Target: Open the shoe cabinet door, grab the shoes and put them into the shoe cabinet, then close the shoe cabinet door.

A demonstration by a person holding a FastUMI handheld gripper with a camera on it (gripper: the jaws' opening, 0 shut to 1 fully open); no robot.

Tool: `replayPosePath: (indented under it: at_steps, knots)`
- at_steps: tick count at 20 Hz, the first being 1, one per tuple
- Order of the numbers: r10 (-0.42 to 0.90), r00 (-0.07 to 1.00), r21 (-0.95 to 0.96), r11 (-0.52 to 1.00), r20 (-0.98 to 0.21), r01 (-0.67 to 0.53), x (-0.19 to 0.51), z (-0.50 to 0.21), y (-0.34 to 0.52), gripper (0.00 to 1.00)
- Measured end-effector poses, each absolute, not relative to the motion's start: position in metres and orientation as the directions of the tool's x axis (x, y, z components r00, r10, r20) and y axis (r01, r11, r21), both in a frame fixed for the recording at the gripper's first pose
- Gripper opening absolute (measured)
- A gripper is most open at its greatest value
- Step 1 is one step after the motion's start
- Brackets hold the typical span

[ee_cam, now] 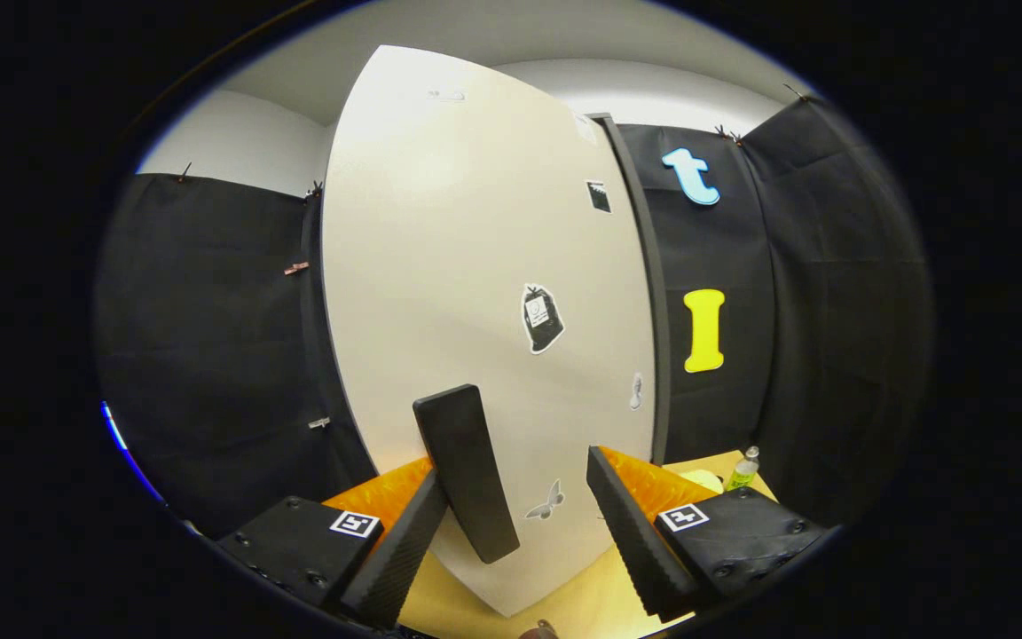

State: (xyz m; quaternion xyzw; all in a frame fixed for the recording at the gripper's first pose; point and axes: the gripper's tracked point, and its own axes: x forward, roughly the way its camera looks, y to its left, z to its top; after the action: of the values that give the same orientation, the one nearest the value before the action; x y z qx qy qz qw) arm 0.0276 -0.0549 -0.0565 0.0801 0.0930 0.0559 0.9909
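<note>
- Fingers of your gripper (pixel 524 519) stand spread wide apart, nothing pressed between them, so it is open
- Cabinet door (pixel 475 266), a tall cream panel, rises right ahead of you and takes up the middle of the gripper view
- Its dark bar handle (pixel 465 472) hangs in the gap between your fingers, closer to the left one, whose tip sits just beside it; I cannot tell whether they touch
- Right finger stays well clear of the handle
- Stickers dot the door: a dark bag-shaped sticker (pixel 542 318) above and right of the handle, a pale butterfly sticker (pixel 546 502) low down between your fingers, a small black sticker (pixel 599 196) higher up
- Dark edge strip (pixel 648 293) runs down the door's right side, black cloth wall beyond it
- Yellow surface (pixel 582 612) lies beneath your fingers
- Small green bottle (pixel 743 470) stands on that surface, beyond your right finger, near the cloth
</note>
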Motion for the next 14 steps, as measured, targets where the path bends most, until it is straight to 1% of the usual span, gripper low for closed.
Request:
replayPosePath:
  at_steps: [7,14]
  knots:
    - [0.215,0.964,0.163,0.968,-0.154,-0.189,0.048,-0.058,-0.003,0.98]
    - [0.22,0.965,0.15,0.969,-0.142,-0.199,0.051,-0.054,0.006,0.98]
